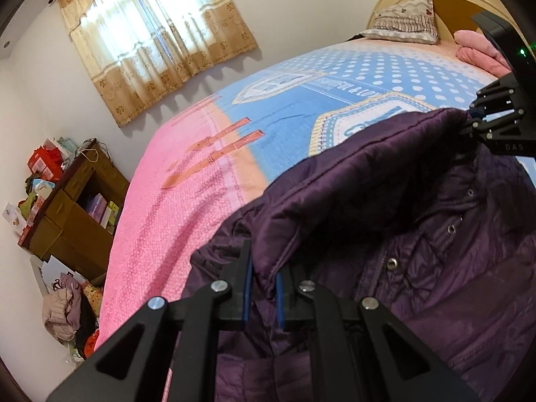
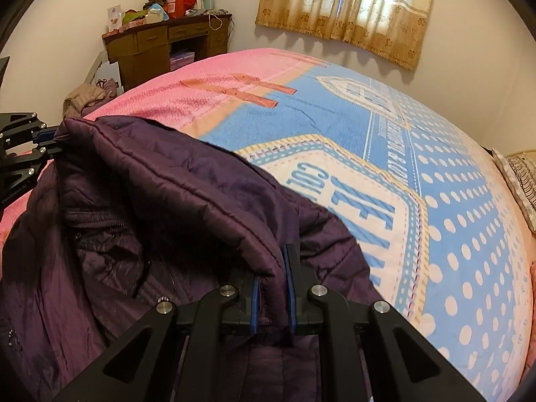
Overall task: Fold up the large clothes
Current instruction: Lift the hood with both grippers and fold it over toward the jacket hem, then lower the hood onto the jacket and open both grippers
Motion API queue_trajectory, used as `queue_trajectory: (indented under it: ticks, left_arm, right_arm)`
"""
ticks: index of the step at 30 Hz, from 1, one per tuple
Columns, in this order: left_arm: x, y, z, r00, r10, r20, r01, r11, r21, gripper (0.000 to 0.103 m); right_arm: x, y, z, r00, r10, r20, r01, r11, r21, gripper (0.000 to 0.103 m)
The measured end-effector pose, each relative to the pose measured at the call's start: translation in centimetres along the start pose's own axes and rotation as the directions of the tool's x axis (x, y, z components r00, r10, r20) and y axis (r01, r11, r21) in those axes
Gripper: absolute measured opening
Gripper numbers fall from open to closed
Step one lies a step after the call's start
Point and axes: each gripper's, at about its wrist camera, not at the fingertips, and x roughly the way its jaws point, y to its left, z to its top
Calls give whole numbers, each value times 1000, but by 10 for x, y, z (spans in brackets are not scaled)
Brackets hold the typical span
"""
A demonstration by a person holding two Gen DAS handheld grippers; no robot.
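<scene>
Only left view shows pillow point(image 1: 405, 20) beyond jacket point(image 1: 418, 234).

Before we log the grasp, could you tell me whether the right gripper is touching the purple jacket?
Touching: the right wrist view shows the right gripper pinching the purple jacket hem.

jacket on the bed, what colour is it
Dark purple, quilted, held up by both grippers. The jacket shows best in the right wrist view.

left tool point(image 1: 263, 288) and right tool point(image 2: 273, 289) each pinch the jacket point(image 1: 418, 234) hem, raised.
</scene>
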Motion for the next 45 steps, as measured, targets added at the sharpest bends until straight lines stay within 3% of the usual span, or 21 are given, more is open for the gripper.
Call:
queue_trajectory:
  ticks: [12, 21, 23, 25, 28, 32, 35, 37, 39, 41, 43, 45]
  left_arm:
    - [0, -14, -23, 1000, -4, -14, 5, 999, 38, 12]
    - [14, -43, -54, 997, 52, -55, -41, 981, 188, 12]
    - [16, -48, -57, 996, 76, -52, -63, 975, 213, 12]
    - [15, -51, -58, 995, 96, -42, -83, 970, 230, 12]
    - [15, -50, -58, 995, 94, -34, -85, 973, 216, 12]
    - [15, -54, -61, 995, 97, -28, -89, 973, 212, 12]
    - [11, -58, -62, 993, 117, -14, -111, 968, 225, 13]
    - [-5, -56, -58, 992, 123, 4, -121, 973, 195, 19]
    - [-31, -47, -53, 997, 69, 26, -72, 989, 127, 22]
    - [-62, -33, -42, 996, 19, 85, -22, 999, 42, 33]
    - [-90, -19, -25, 983, 14, 180, -3, 998, -59, 73]
    - [-96, -12, -6, 972, 25, 233, 6, 991, -133, 81]
  right_arm:
    - [7, 9, -28, 999, 3, -41, -4, 1000, -19, 12]
    - [18, 20, -44, 995, -32, -91, 25, 997, -77, 13]
    - [9, 23, -42, 993, -52, -108, 44, 996, -74, 25]
    - [-10, 23, -41, 994, -15, -110, 13, 1000, -16, 42]
    - [-56, 17, -33, 996, 91, -5, -89, 985, 147, 46]
    - [-60, 11, -6, 997, 2, 81, -24, 961, 275, 49]
    - [-19, 11, 1, 998, -60, 38, 44, 945, 324, 49]
    - [10, 16, -5, 999, -43, -2, 41, 944, 328, 49]
    - [28, 20, -15, 997, -59, -44, 70, 947, 314, 49]
    - [31, 26, -22, 997, -73, -30, 79, 953, 293, 49]
    - [30, 29, -24, 996, -84, -27, 88, 955, 283, 49]
    - [32, 29, -23, 996, -89, -28, 93, 956, 277, 49]
